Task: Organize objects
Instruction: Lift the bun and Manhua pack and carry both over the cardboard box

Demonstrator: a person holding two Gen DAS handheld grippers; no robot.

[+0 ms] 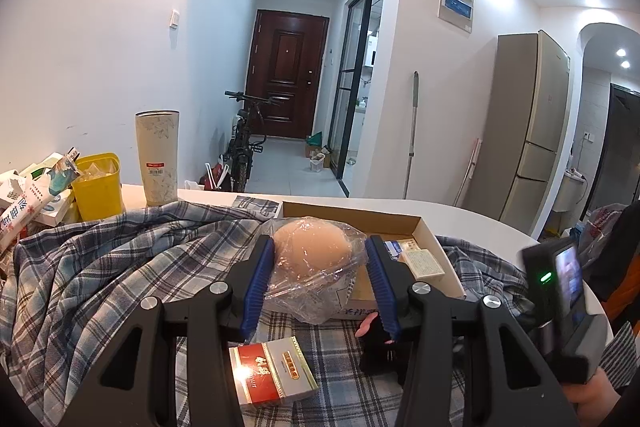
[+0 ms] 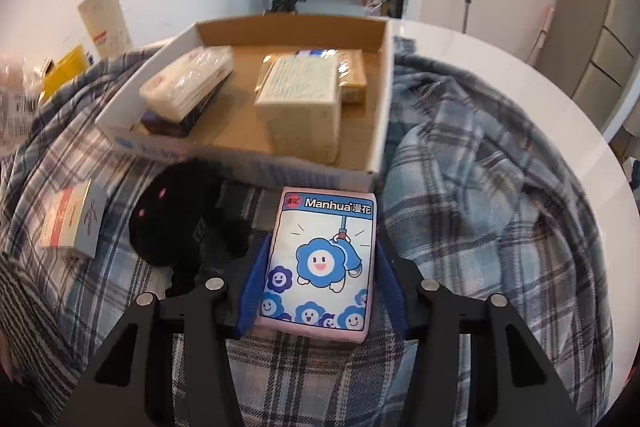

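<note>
The sorting looked roughly half done. The cardboard box (image 2: 384, 75) on the plaid cloth (image 2: 480, 187) over the white table (image 2: 540, 87) already held three things: a wrapped pack (image 2: 188, 83) along its left side, a cream box (image 2: 300, 99) in the middle and a small yellow pack (image 2: 354, 79) just behind that.

Two more items were in the grippers. The left gripper (image 1: 320, 279) was closed partway on a beige ball in clear plastic (image 1: 312, 251), its blue pads pressing the wrapper on both sides, held over the near edge of the box. The right gripper (image 2: 320, 291) had its jaws set against both long sides of the pink Manhua tissue pack (image 2: 320, 263); the pack sat just in front of the box's near wall, and I could not tell whether it was lifted or resting on the cloth.

Left loose on the cloth, by my reading, were the red and white carton (image 1: 272, 371) and the black plush toy (image 2: 184, 219), both near the box's front. The yellow tub (image 1: 98, 183), the tall tumbler (image 1: 157, 157) and a pile of packets (image 1: 28, 199) stood at the far left of the table; whether these belonged to the job was unclear
</note>
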